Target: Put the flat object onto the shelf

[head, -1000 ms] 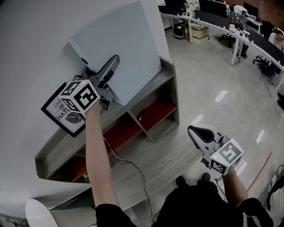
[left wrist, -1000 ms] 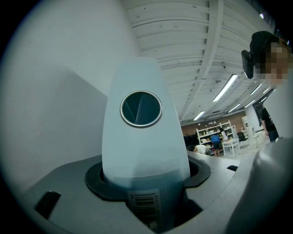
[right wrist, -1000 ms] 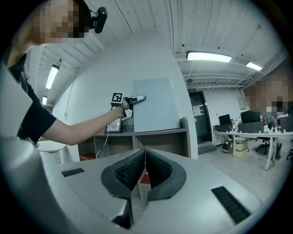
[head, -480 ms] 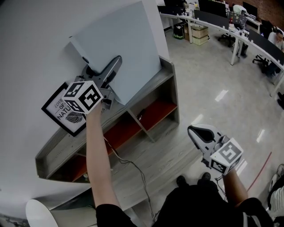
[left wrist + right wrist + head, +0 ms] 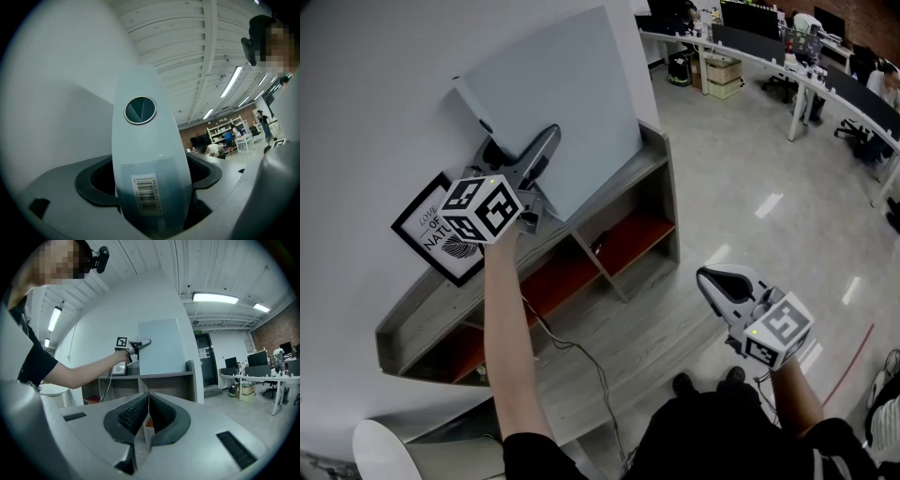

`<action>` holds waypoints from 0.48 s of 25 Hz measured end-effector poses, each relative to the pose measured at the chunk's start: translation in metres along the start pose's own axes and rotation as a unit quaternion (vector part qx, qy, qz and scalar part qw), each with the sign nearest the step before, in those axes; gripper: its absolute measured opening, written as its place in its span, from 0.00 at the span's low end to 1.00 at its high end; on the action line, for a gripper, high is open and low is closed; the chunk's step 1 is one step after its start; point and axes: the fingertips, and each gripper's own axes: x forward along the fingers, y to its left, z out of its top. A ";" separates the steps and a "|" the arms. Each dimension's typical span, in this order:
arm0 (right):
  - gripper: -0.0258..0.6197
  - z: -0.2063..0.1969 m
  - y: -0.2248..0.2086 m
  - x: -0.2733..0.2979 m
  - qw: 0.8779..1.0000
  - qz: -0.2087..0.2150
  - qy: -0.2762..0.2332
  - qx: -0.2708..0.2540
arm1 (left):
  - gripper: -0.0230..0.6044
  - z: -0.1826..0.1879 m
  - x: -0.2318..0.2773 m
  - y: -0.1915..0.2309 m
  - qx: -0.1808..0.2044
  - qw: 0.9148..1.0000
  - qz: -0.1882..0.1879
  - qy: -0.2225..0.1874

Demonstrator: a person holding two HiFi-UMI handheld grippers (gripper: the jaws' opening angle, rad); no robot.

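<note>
The flat object is a large pale blue-grey panel [image 5: 553, 103]. It stands on edge on top of the grey shelf unit [image 5: 654, 164] and leans against the white wall. My left gripper [image 5: 520, 148] straddles its left edge, and its jaws have just been opening. In the left gripper view the panel's edge [image 5: 147, 154], with a barcode sticker, stands between the pads [image 5: 96, 183] with a gap on each side. My right gripper [image 5: 712, 277] hangs low over the floor at the right, shut and empty. Its own view shows the panel [image 5: 159, 345] far ahead.
A black-framed picture [image 5: 441, 239] stands on the shelf top left of the panel. The shelf has red-floored compartments [image 5: 628, 234] below, and a cable [image 5: 581, 352] trails to the floor. A white round table [image 5: 380, 455] is at bottom left. Desks and chairs [image 5: 806, 66] stand far right.
The left gripper's jaws have spread apart around the panel's edge, and the gripper has rolled slightly. The panel's top left corner has settled closer to the wall. The right gripper has not moved.
</note>
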 end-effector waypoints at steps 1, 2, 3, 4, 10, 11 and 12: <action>0.06 0.000 0.000 0.000 1.000 -0.001 -0.001 0.001 | 0.72 0.000 -0.002 0.000 -0.002 1.000 0.001 0.000; 0.06 0.000 0.001 0.000 1.000 -0.001 -0.002 0.001 | 0.72 0.000 -0.003 0.001 -0.003 1.000 0.002 0.000; 0.06 0.001 0.001 0.000 1.000 -0.001 -0.003 0.001 | 0.73 0.000 -0.005 0.001 -0.004 1.000 0.003 -0.001; 0.06 0.001 0.001 0.000 1.000 0.000 -0.002 0.001 | 0.73 0.001 -0.006 0.002 -0.005 1.000 0.004 -0.002; 0.06 0.004 0.006 0.001 1.000 0.008 -0.002 -0.002 | 0.73 0.006 -0.017 0.004 0.003 1.000 0.017 0.001; 0.06 0.004 0.007 0.001 1.000 0.009 -0.002 -0.002 | 0.73 0.006 -0.019 0.004 0.005 1.000 0.020 0.003; 0.06 0.004 0.007 0.001 1.000 0.010 -0.002 -0.002 | 0.73 0.006 -0.022 0.005 0.007 1.000 0.023 0.005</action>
